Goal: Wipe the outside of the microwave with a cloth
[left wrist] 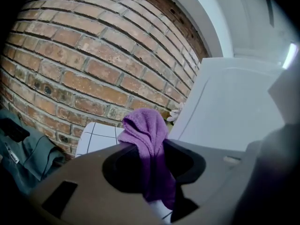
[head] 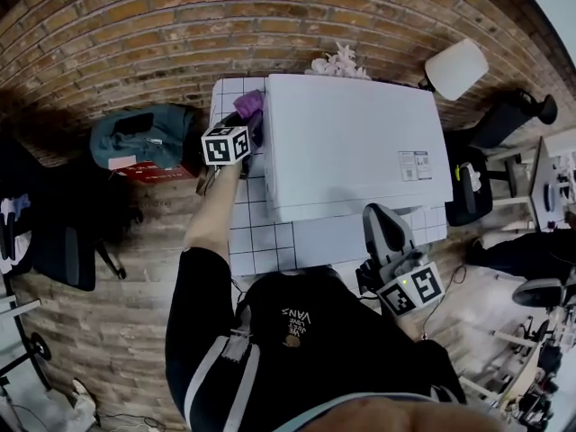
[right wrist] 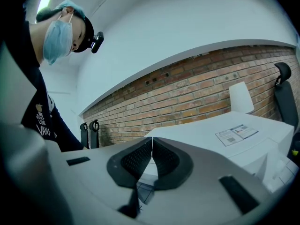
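Note:
The white microwave stands on a white gridded table; its top carries a label. My left gripper is shut on a purple cloth and holds it at the microwave's left side, near the back corner. In the left gripper view the purple cloth hangs bunched between the jaws, with the microwave's white side just to the right. My right gripper is shut on nothing and hovers near the microwave's front right corner. The right gripper view shows the microwave top beyond the closed jaws.
A brick wall runs behind the table. A teal bag lies on the brick floor to the left. A white lamp shade and a pink ornament stand at the back. Black chairs are on the right.

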